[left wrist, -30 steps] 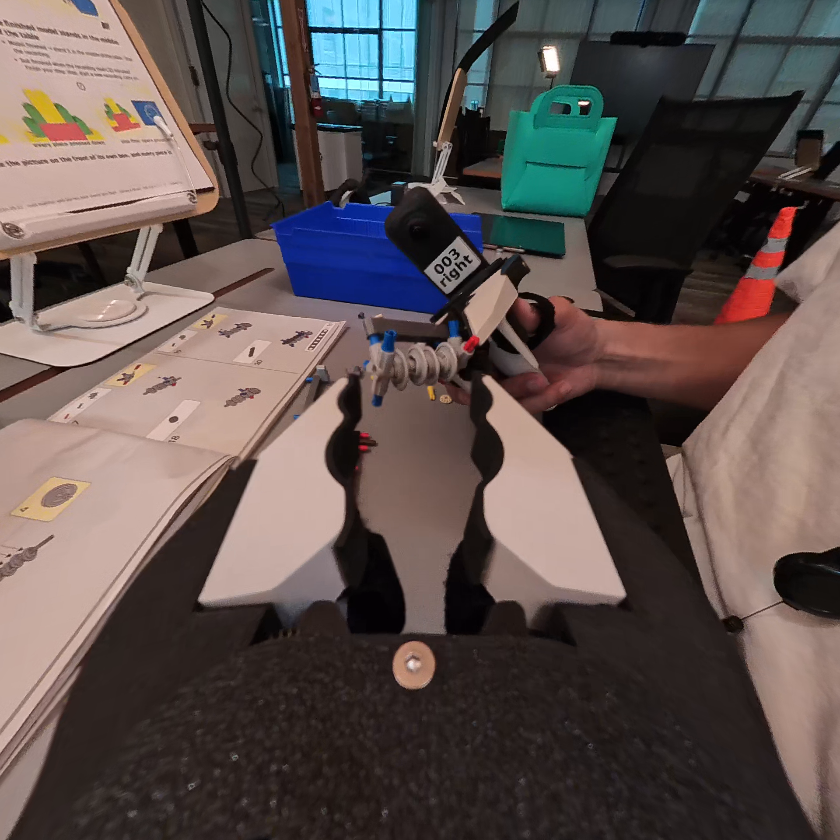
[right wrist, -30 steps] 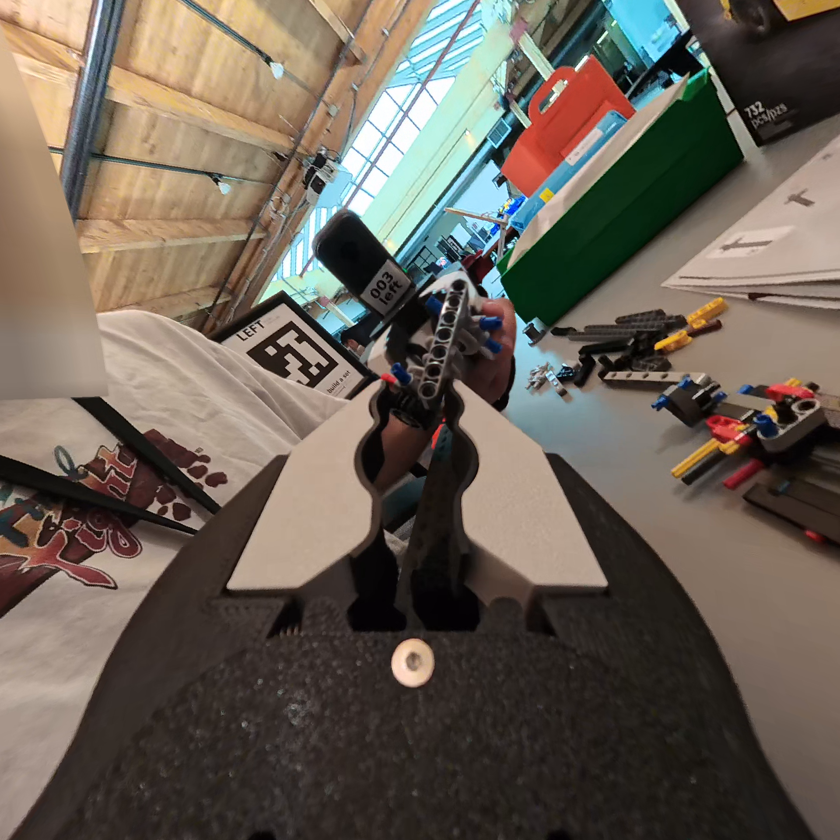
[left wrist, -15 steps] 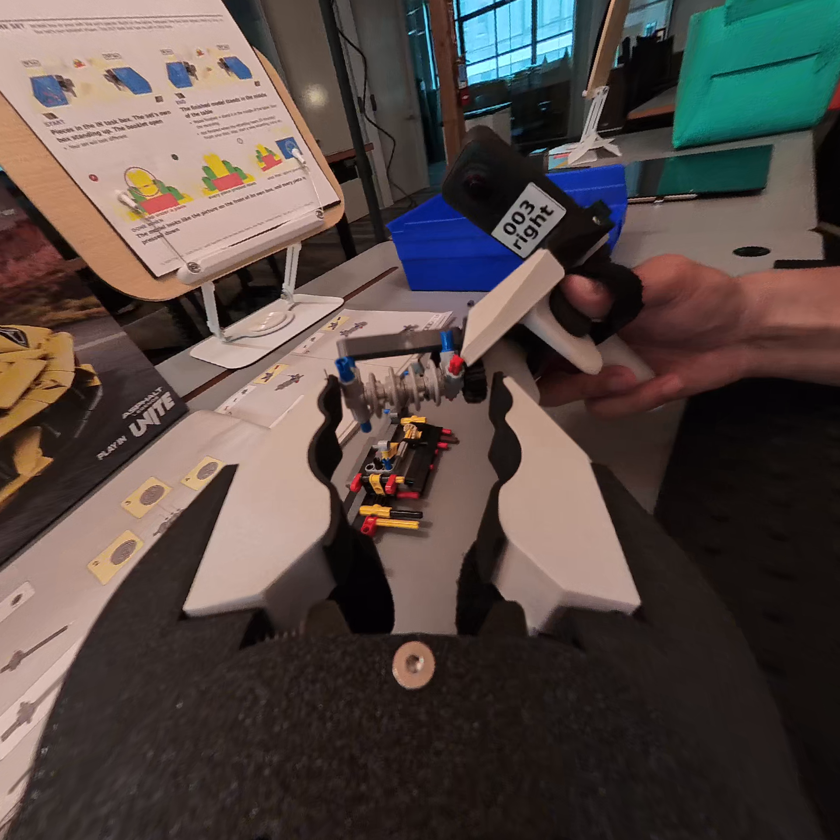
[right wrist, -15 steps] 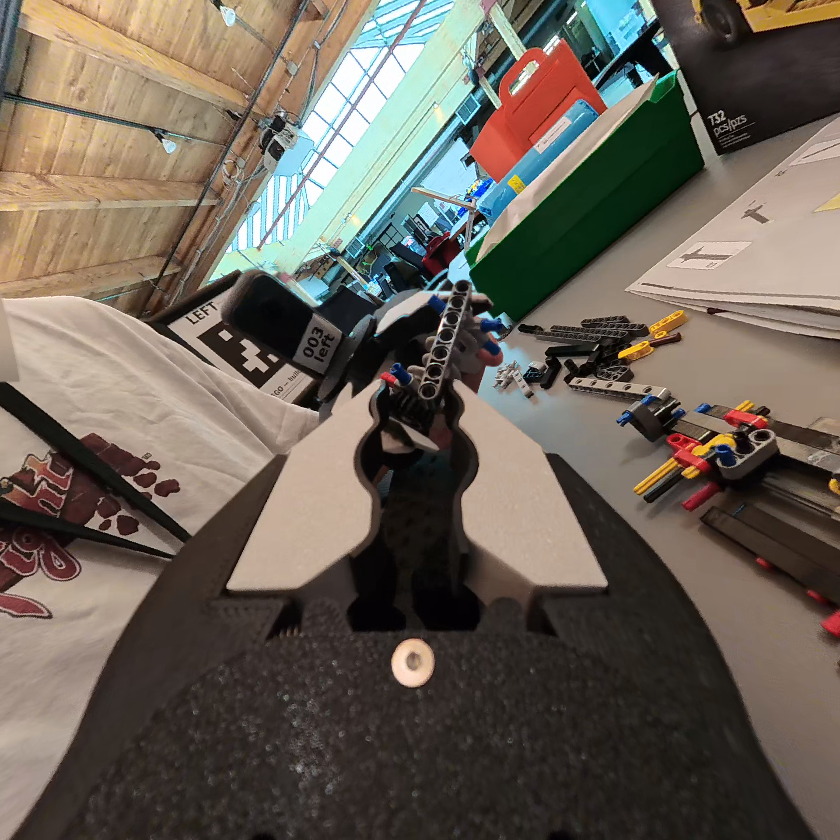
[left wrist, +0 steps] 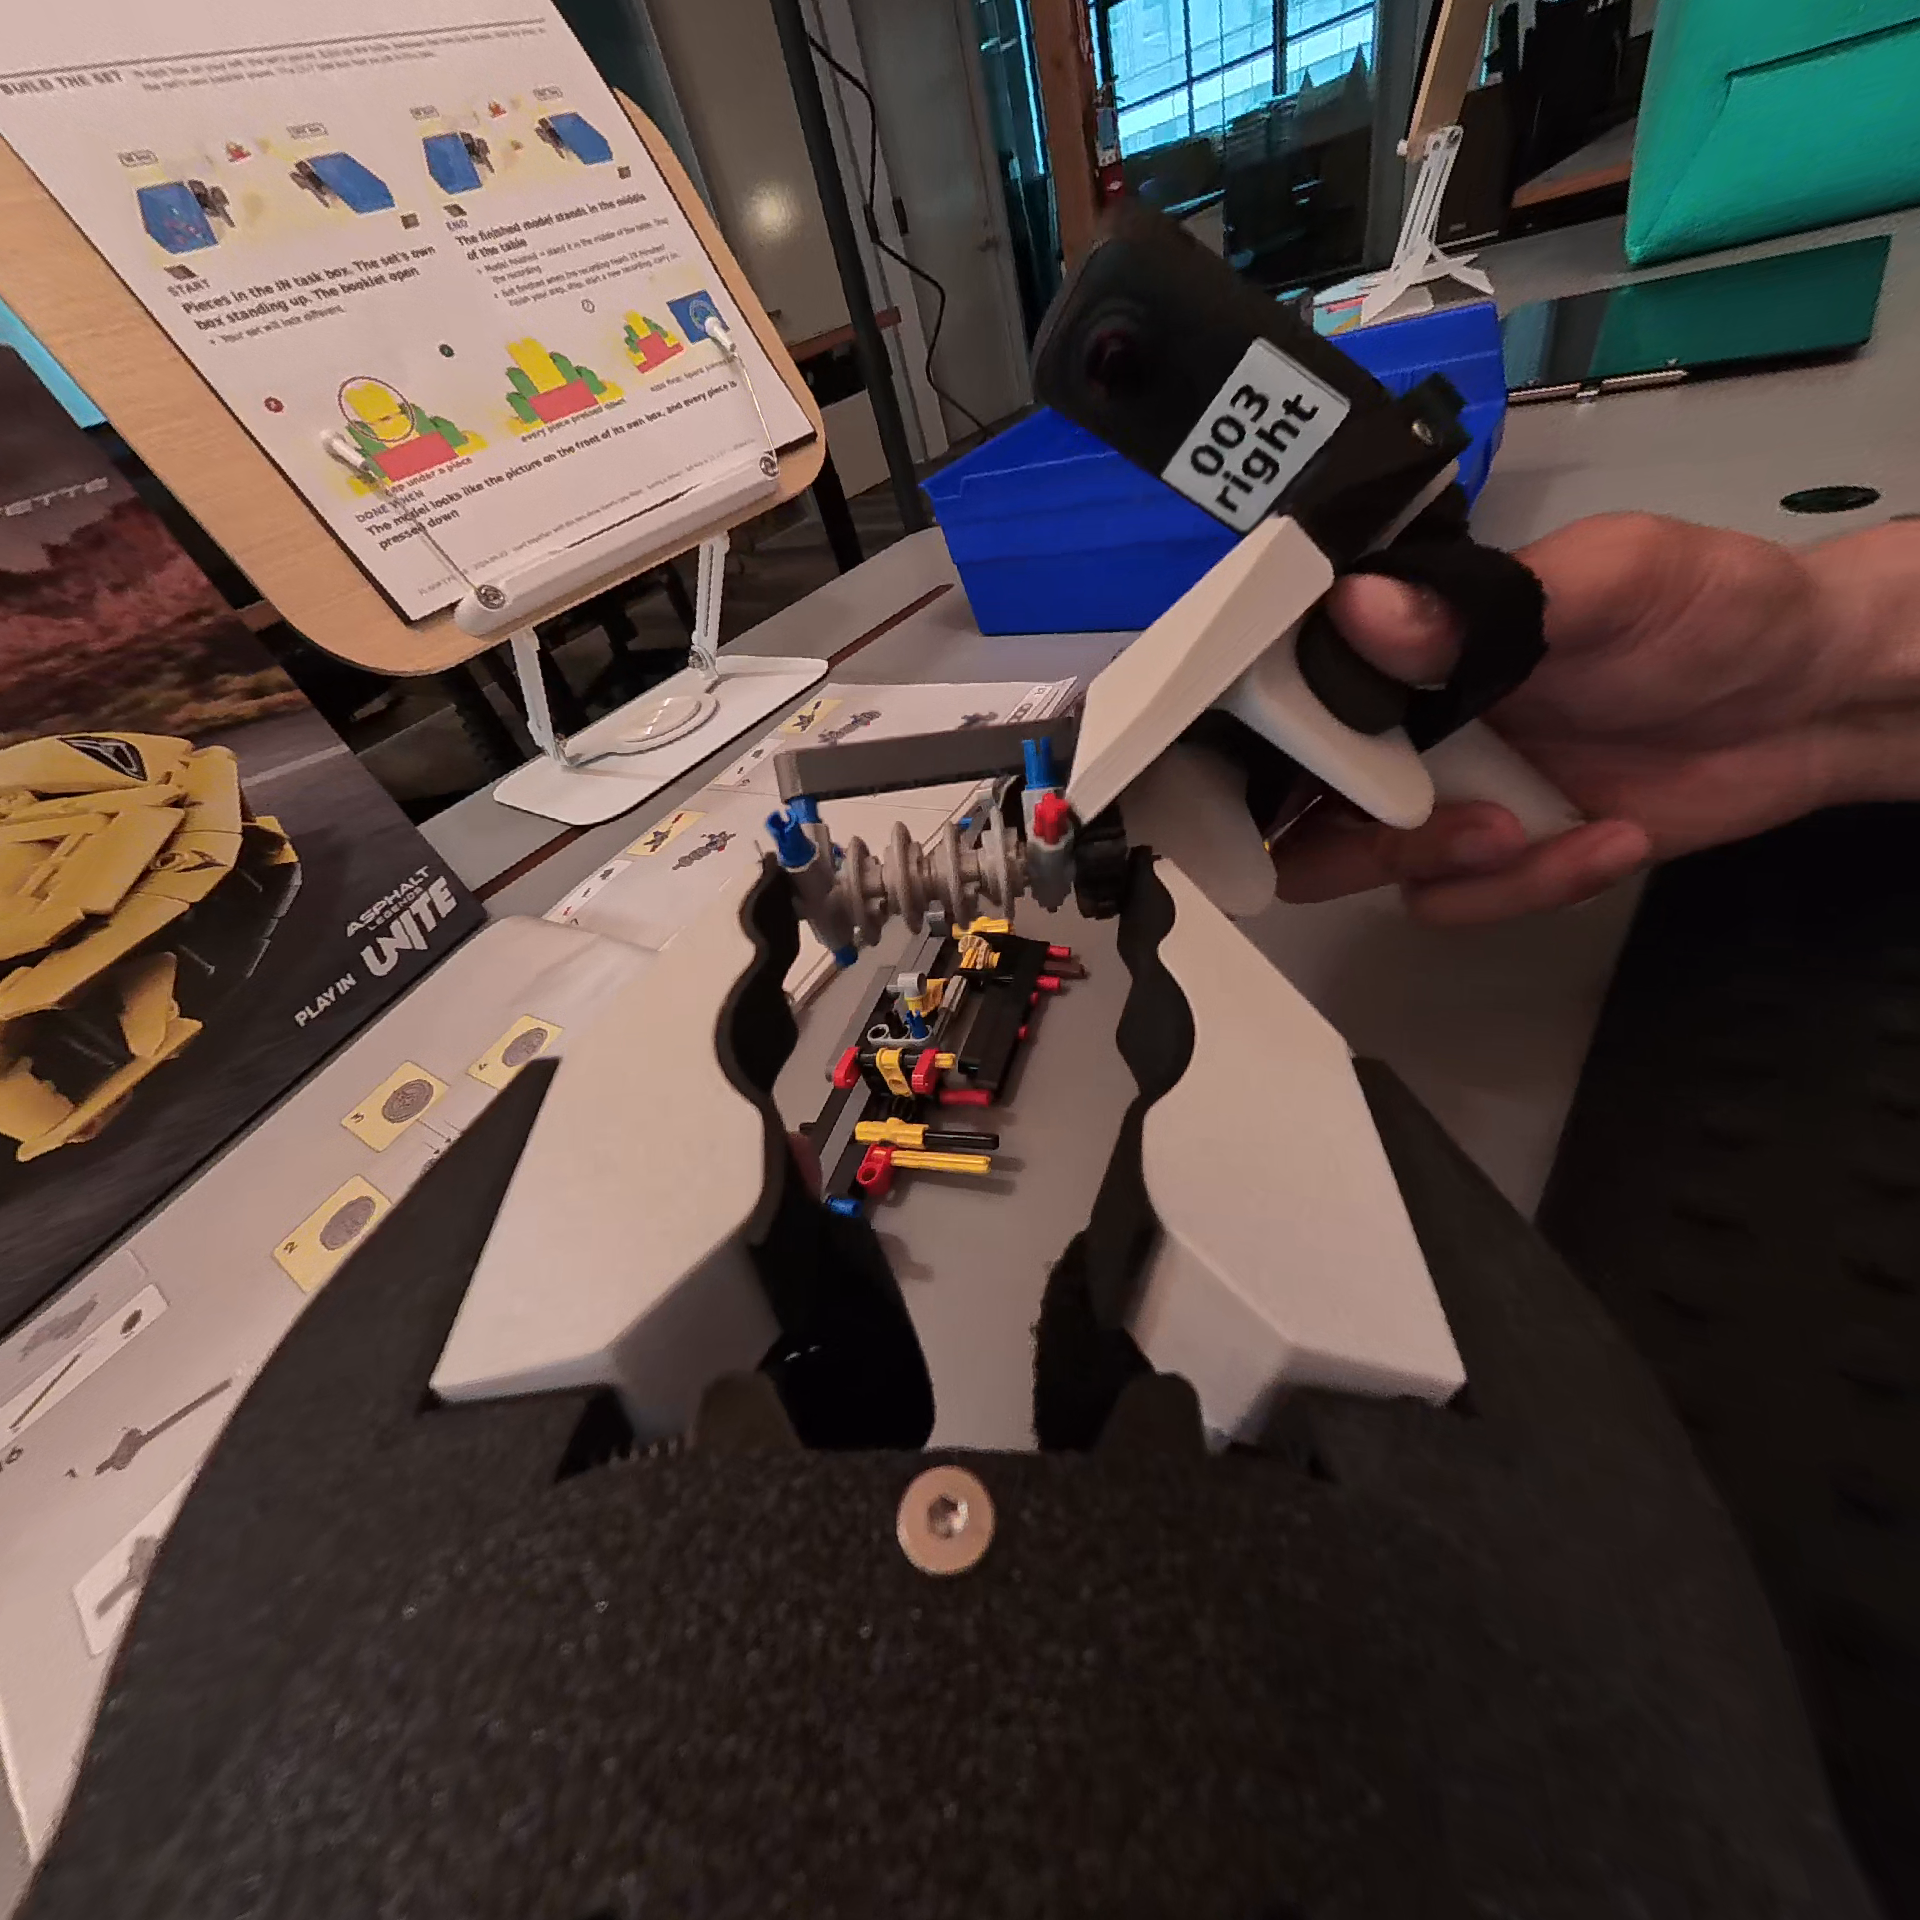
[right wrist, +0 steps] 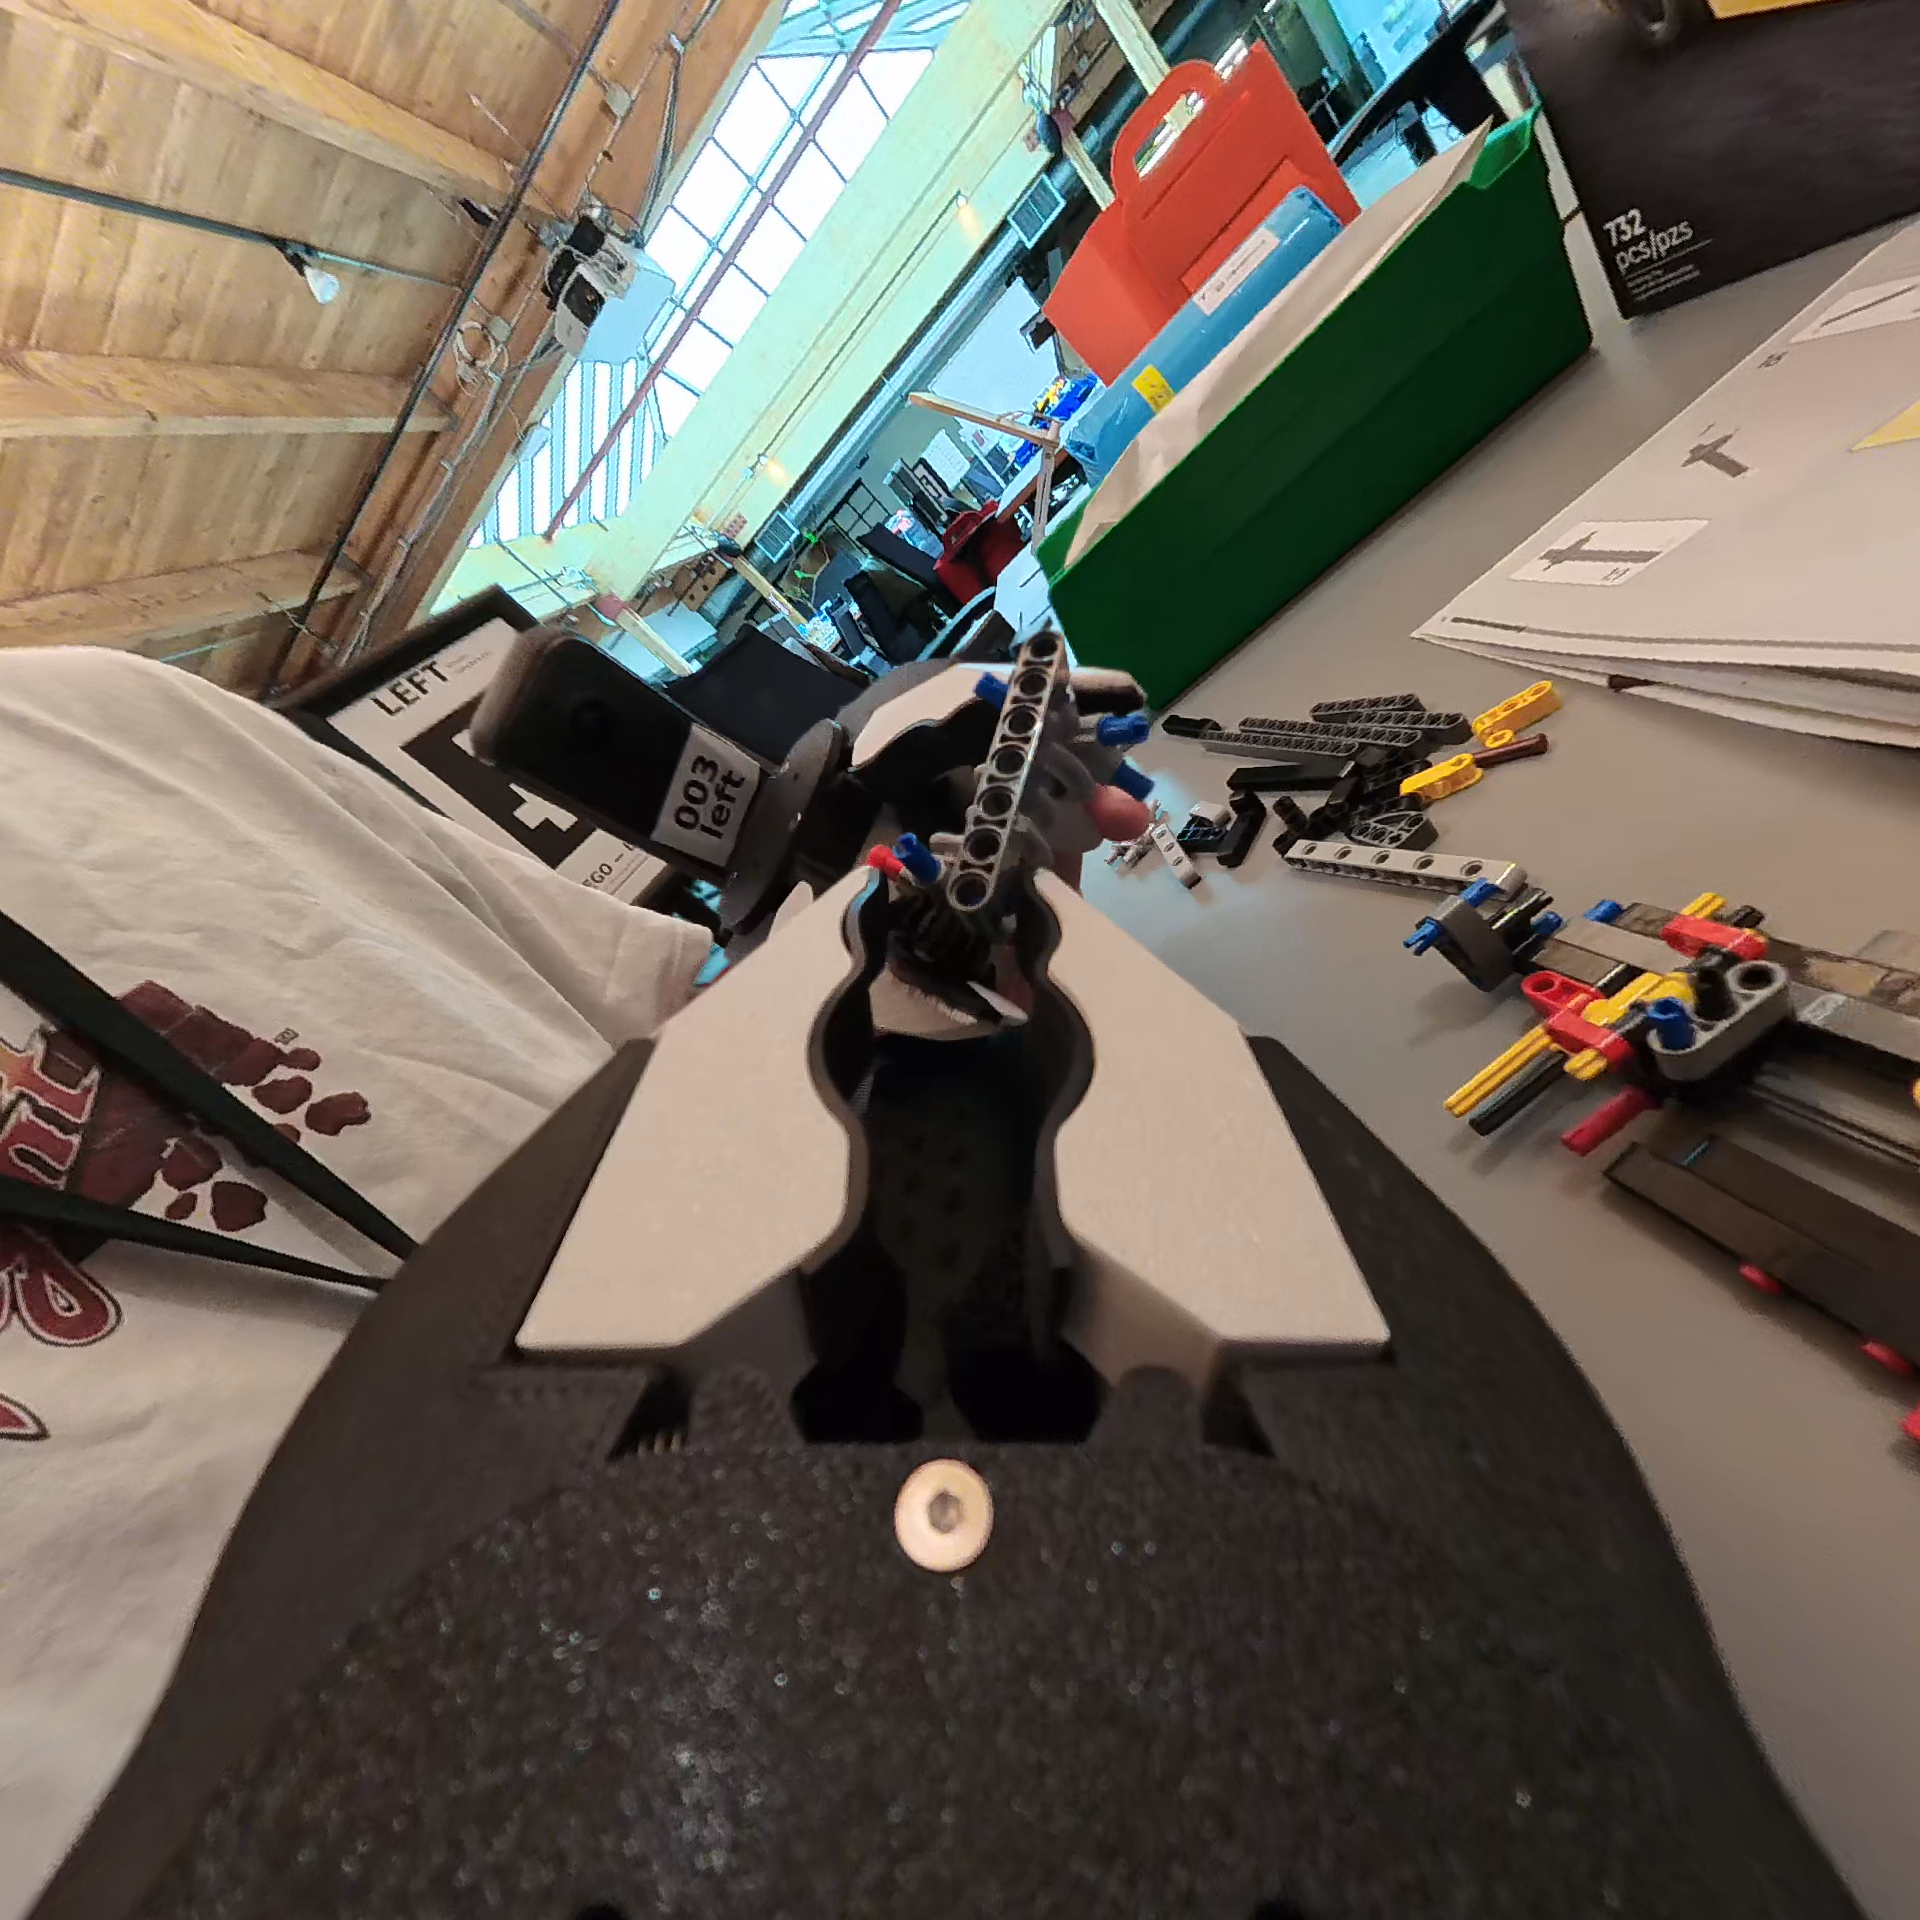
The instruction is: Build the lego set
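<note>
Your left gripper (left wrist: 951,914) has smooth, matt pale plastic fingers (left wrist: 644,1122) lined with black foam-like padding, set in a rough, grainy black body with one shiny metal screw (left wrist: 944,1518), and the right gripper (right wrist: 951,914) is finished the same way. The lego assembly (left wrist: 925,831) you hold between them is hard, glossy plastic, as are the loose lego pieces (right wrist: 1351,758) on the smooth matt grey table (right wrist: 1299,966). Beside them you have the matt paper instruction booklet (right wrist: 1714,561), a wood-grain board stand (left wrist: 208,520) carrying a sheet that may be laminated, glossy blue (left wrist: 1091,530) and green (right wrist: 1320,468) plastic bins, and soft white cloth on the shirt (right wrist: 312,883).
</note>
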Motion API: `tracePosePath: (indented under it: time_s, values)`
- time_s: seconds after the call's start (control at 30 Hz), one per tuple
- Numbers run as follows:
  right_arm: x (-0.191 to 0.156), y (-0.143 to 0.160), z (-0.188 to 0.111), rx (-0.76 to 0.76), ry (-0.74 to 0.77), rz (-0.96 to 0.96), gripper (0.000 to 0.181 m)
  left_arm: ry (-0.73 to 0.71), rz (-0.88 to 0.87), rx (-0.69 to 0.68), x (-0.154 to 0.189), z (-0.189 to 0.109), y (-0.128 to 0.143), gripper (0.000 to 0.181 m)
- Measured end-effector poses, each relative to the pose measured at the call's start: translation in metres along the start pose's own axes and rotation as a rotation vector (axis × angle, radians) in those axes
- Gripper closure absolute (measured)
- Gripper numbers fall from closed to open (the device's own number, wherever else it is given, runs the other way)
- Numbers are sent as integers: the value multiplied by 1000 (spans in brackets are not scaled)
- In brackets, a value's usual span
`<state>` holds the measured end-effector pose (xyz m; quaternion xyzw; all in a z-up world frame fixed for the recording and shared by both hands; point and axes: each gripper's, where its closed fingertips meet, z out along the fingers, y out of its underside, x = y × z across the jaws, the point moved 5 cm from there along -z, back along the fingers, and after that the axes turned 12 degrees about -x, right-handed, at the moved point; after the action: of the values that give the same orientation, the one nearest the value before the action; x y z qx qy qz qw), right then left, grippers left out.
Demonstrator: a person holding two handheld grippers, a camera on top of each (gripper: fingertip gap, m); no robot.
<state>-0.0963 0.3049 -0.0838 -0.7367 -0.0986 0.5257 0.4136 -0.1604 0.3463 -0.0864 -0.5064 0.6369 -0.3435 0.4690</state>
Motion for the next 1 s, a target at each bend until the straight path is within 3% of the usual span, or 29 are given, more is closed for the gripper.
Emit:
tracePosePath:
  time_s: [0.13, 0.23, 0.37, 0.53, 0.83, 1.0]
  values:
    - [2, -4, -15, -27, 89, -53, 151, -24, 66, -16, -4, -3, 4, 121]
    - [1, -11, -28, -57, 193, -150, 155, -62, 152, -48, -4, -2, 11, 121]
    - [5, -7, -19, -197, 257, -205, 155, -72, 209, -56, 0, 0, 15, 121]
    - [12, -4, -14, -245, 258, -217, 175, -98, 221, -68, -1, 0, 16, 120]
    - [19, -1, -12, -271, 296, 119, 175, -188, 272, -246, -4, 16, 34, 121]
    - [21, 4, -12, -275, 326, 63, 175, -175, 262, -230, -2, 17, 32, 121]
